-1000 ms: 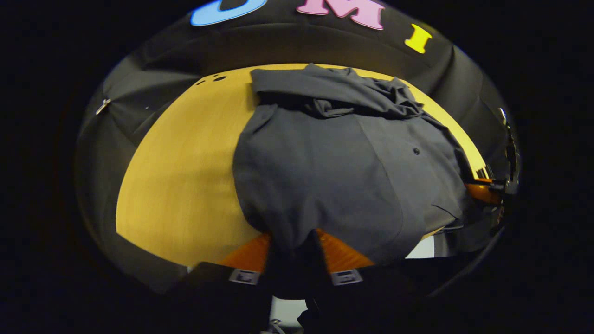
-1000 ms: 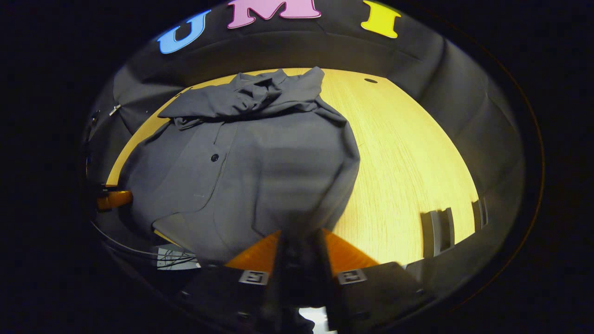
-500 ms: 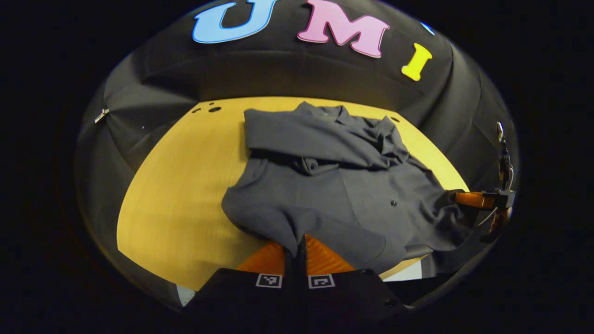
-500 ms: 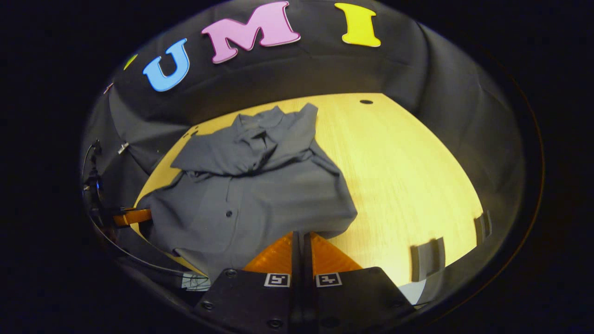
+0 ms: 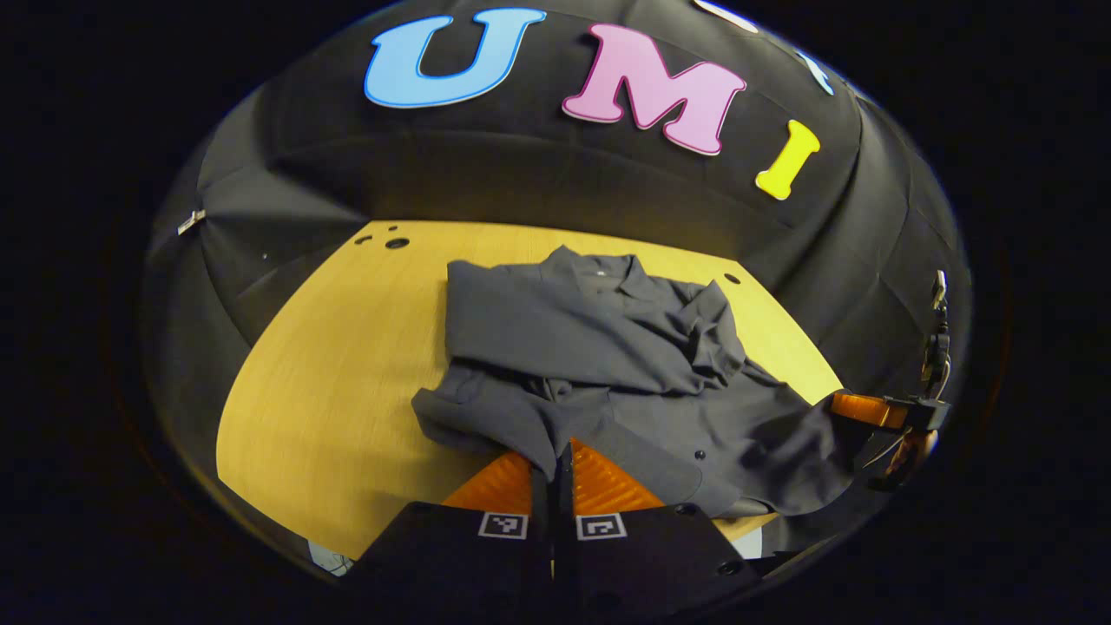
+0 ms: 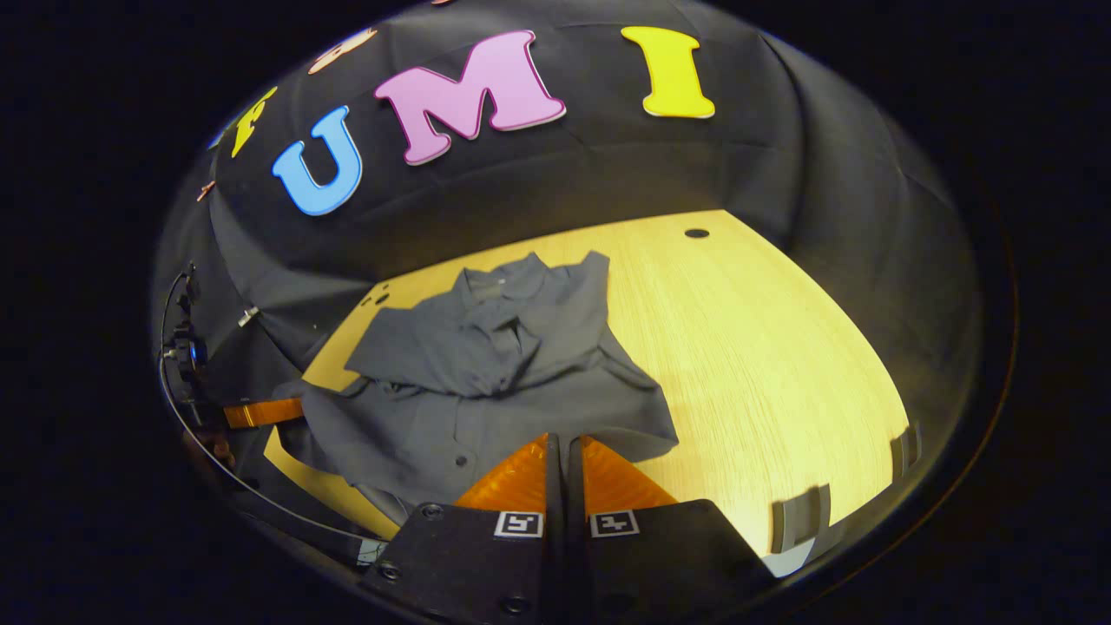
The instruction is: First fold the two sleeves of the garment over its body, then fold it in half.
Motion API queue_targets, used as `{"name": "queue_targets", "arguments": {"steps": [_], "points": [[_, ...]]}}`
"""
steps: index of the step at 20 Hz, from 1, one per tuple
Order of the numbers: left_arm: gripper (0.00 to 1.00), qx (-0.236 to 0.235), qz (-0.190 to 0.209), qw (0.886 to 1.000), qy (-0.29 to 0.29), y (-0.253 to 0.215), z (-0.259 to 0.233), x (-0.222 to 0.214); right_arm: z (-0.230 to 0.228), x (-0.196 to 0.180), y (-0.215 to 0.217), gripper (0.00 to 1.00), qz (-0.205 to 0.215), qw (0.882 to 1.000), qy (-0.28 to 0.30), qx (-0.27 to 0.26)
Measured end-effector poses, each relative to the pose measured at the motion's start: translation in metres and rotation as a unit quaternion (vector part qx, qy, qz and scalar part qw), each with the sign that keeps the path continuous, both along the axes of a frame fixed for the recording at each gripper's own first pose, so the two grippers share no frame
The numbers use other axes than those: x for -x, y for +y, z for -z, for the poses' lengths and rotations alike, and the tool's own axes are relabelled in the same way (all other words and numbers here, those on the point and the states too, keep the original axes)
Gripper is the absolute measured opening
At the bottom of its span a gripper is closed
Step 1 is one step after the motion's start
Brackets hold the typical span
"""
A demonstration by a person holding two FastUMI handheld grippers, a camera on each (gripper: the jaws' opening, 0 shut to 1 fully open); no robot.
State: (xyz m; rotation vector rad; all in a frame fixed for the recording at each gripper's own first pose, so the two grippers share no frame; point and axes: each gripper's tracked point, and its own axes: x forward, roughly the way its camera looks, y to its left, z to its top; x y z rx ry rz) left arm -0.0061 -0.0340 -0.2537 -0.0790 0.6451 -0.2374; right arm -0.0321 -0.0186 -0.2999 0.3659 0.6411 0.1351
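A dark grey shirt (image 5: 590,347) lies on the yellow wooden table (image 5: 330,382), collar at the far side, with both sleeves folded across its chest. My left gripper (image 5: 554,458) is shut on the near hem at the shirt's left corner; cloth runs between the orange fingers (image 5: 495,482). In the right gripper view the shirt (image 6: 486,373) spreads ahead and to the left, and my right gripper (image 6: 562,451) is shut on the hem's other corner. The near hem is raised off the table between the two grippers. Across the shirt, the right gripper (image 5: 877,408) and the left gripper (image 6: 260,412) show at the views' edges.
Bare table (image 6: 764,347) stretches to the right of the shirt, with a round hole (image 6: 697,233) at the back. Two grey clips (image 6: 803,521) sit on the table's right edge. More holes (image 5: 397,243) mark the far left corner. Cables (image 6: 187,365) hang at the left.
Both pairs of fingers closed on the near hem, then rose and drew back toward the near edge. The shirt now looks smaller and lower in both views.
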Motion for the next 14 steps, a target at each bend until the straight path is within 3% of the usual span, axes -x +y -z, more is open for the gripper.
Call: {"name": "queue_targets", "arguments": {"steps": [7, 14], "points": [[0.06, 0.023, -0.020, 0.997, -0.065, 0.000, -0.053, -0.054, -0.067, -0.079, -0.026, 0.05, 0.040, 0.995, -0.093, -0.018], [0.06, 0.033, -0.045, 0.993, -0.104, 0.010, -0.086, -0.102, -0.105, -0.141, -0.034, 0.05, 0.043, 0.988, -0.149, -0.015]]}}
